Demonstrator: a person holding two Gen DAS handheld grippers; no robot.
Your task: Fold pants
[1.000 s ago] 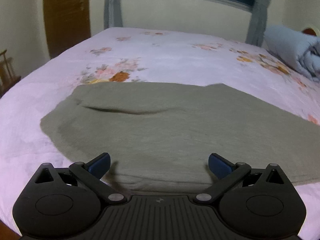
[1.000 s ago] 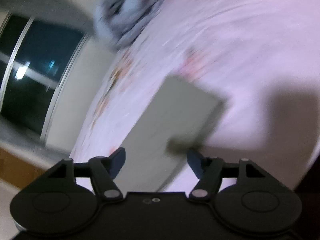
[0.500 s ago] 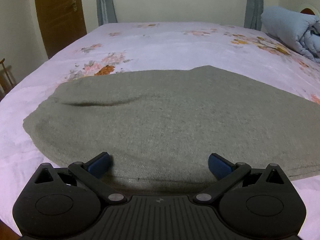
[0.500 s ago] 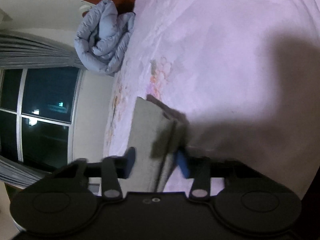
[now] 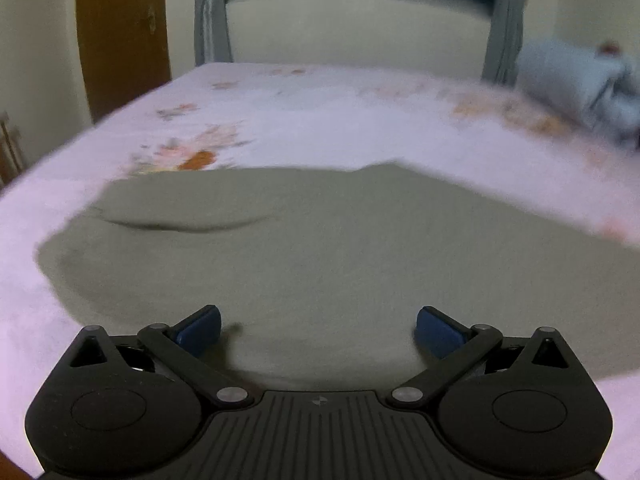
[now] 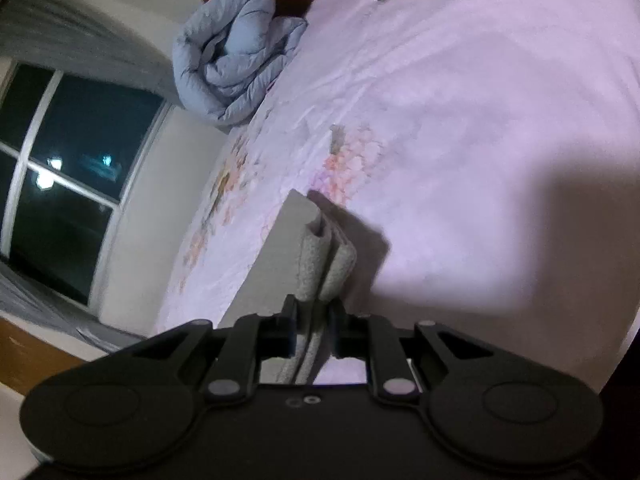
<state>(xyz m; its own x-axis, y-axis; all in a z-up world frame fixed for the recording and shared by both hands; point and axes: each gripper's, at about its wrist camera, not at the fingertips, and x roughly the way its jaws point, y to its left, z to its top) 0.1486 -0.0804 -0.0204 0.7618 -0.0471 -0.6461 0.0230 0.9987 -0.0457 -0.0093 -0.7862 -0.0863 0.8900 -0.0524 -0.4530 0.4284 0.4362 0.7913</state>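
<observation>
One pair of grey-green pants (image 5: 320, 264) is lying flat near the front edge of the bed (image 5: 320, 120), on its pink floral sheet. The left claw (image 5: 319, 325) is hovering over the near hem with its two blue pads (image 5: 200, 326) spread wide, gripping nothing. The right claw (image 6: 313, 320) is pinching a doubled cuff of the pants (image 6: 320, 264) between its two pressed-together fingers. One rolled blue quilt (image 6: 236, 64) is resting at the far corner of the bed.
</observation>
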